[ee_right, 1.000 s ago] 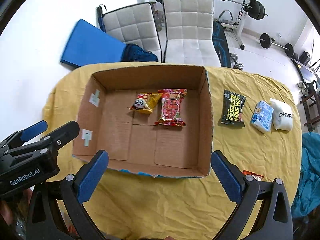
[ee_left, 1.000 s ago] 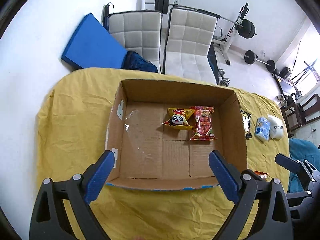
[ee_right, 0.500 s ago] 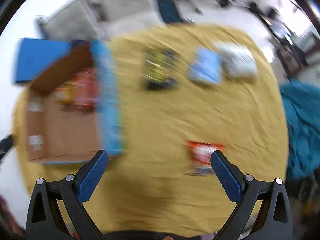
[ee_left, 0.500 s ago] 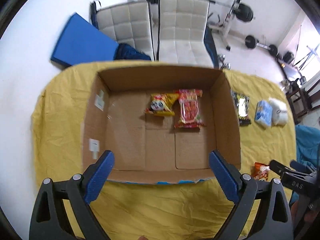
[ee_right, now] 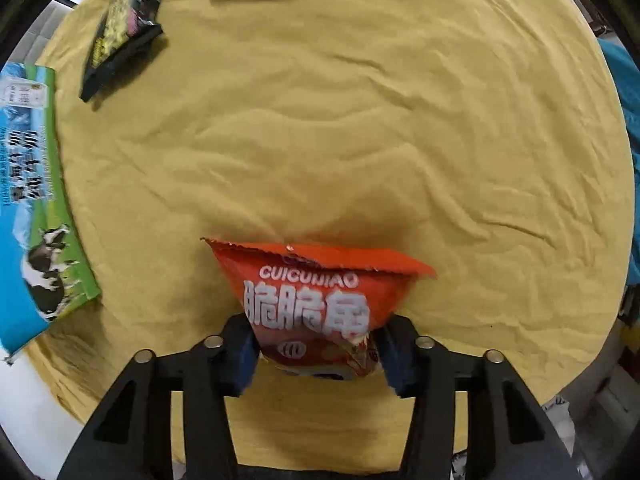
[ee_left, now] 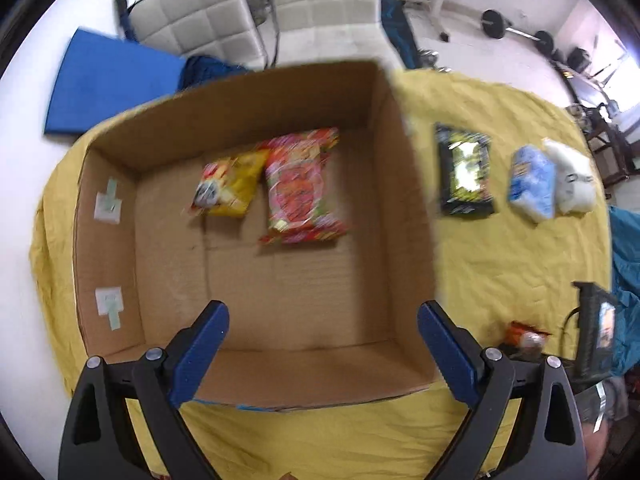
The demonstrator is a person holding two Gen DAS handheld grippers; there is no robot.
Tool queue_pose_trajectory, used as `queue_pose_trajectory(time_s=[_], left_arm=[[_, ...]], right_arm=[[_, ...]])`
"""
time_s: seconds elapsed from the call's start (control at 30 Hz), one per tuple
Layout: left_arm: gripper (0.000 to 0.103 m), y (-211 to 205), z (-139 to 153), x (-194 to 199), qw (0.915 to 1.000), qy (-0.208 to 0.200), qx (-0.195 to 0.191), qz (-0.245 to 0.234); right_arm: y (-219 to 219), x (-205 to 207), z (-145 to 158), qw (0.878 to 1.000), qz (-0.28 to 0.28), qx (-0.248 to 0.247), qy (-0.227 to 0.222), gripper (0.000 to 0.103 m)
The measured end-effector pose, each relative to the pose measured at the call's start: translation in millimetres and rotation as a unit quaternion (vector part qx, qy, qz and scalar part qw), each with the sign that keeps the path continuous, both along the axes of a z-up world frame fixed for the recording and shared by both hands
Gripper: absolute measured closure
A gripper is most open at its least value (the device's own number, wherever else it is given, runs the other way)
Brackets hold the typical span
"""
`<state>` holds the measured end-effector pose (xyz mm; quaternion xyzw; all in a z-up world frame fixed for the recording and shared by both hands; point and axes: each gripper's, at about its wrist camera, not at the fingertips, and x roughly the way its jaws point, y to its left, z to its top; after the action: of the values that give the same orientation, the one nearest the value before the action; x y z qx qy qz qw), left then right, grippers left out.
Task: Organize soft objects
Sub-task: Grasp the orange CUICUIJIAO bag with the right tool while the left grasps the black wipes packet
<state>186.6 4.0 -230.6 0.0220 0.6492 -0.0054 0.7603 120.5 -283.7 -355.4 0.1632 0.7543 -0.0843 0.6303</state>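
Observation:
An open cardboard box (ee_left: 404, 216) sits on the yellow cloth and holds a yellow panda snack bag (ee_left: 228, 188) and a red snack bag (ee_left: 302, 188). My left gripper (ee_left: 322, 344) is open and empty above the box's near wall. My right gripper (ee_right: 316, 350) is shut on an orange snack bag (ee_right: 316, 296) low over the cloth (ee_right: 340, 140). That bag also shows in the left wrist view (ee_left: 524, 334) at the right. A black packet (ee_left: 464, 170), a blue packet (ee_left: 532, 184) and a white packet (ee_left: 574, 182) lie right of the box.
The box's printed outer side (ee_right: 32, 200) is at the left of the right wrist view, with the black packet (ee_right: 120, 32) beyond it. Two white chairs (ee_left: 280, 16), a blue mat (ee_left: 108, 80) and gym weights stand behind the table. A teal cloth (ee_left: 624, 260) hangs at the right edge.
My right gripper swung right from the box, came down on the orange snack bag and closed on it. My left gripper shifted right and closer over the box, still open.

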Motion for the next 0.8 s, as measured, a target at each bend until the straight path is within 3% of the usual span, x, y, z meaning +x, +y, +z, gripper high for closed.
queue_pose_trajectory(time_s=[0.23, 0.33, 0.47, 0.53, 0.63, 0.8], left_arm=[[0.006, -67, 43, 31, 0.9977, -0.043, -0.03, -0.043], [0.006, -107, 41, 57, 0.9957, -0.03, -0.049, -0.073], [0.008, -158, -2, 101, 0.9925, 0.037, -0.051, -0.104], [0.021, -177, -26, 116, 0.9911, 0.057, -0.039, -0.113], [0.028, -194, -69, 135, 0.9877, 0.101, -0.017, -0.118], [0.028, -208, -122, 152, 0.9819, 0.153, 0.003, -0.111]], right_arm=[[-37, 26, 38, 0.999, 0.005, 0.025, -0.031, 0.059], [-60, 50, 49, 0.999, 0.007, 0.015, -0.037, 0.059], [-90, 79, 48, 1.0, 0.001, 0.008, -0.028, 0.059], [-104, 93, 44, 1.0, -0.007, 0.011, -0.02, 0.059], [-121, 109, 40, 1.0, -0.006, 0.009, -0.01, 0.059], [-132, 124, 32, 1.0, -0.005, 0.013, 0.0, 0.058]])
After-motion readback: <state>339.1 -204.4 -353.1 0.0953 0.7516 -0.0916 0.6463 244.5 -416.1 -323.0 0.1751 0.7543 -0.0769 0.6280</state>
